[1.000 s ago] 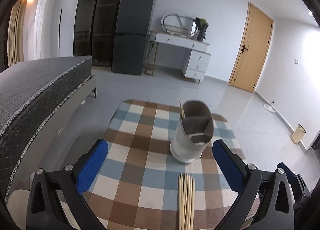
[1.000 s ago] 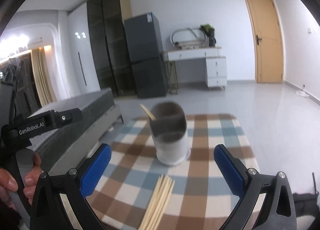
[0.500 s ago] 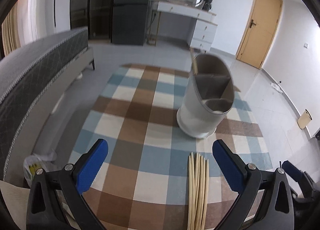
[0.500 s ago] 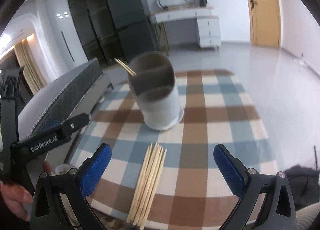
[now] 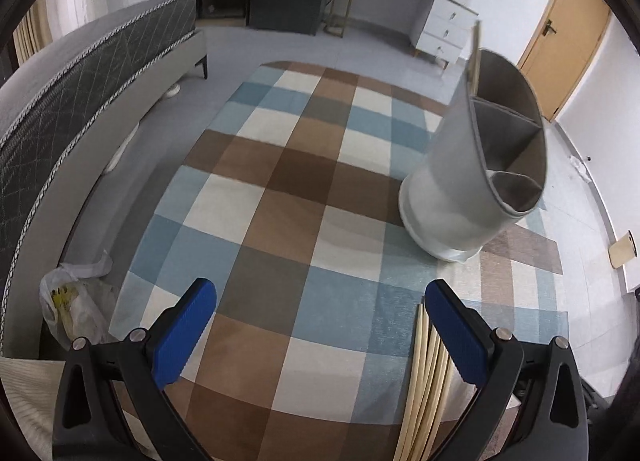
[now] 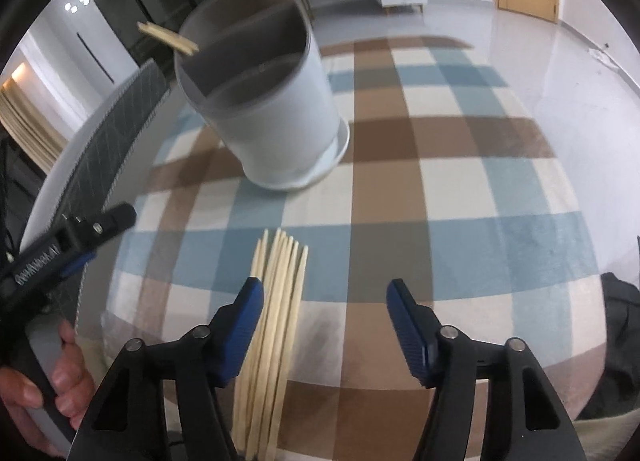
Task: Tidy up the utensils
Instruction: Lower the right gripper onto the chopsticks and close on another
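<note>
The near ends of the chopsticks (image 6: 272, 325) ran off the bottom edge, and the left finger of the right tool (image 6: 325, 331) covered part of them. In the left view the chopsticks (image 5: 424, 377) lay half behind the left tool (image 5: 320, 335). The holder (image 6: 260, 101) was blurred; its compartments' contents could not be told. The bag (image 5: 76, 301) held something yellow, unreadable.

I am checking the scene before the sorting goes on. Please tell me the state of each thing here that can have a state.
Left tongs: open, holding nothing.
Right tongs: open, holding nothing, above the table.
Utensil holder: upright on the checked tablecloth, with chopsticks sticking out at its rim.
Chopsticks on the table: lying flat in a bundle, not gripped.
Wooden door: closed.
</note>
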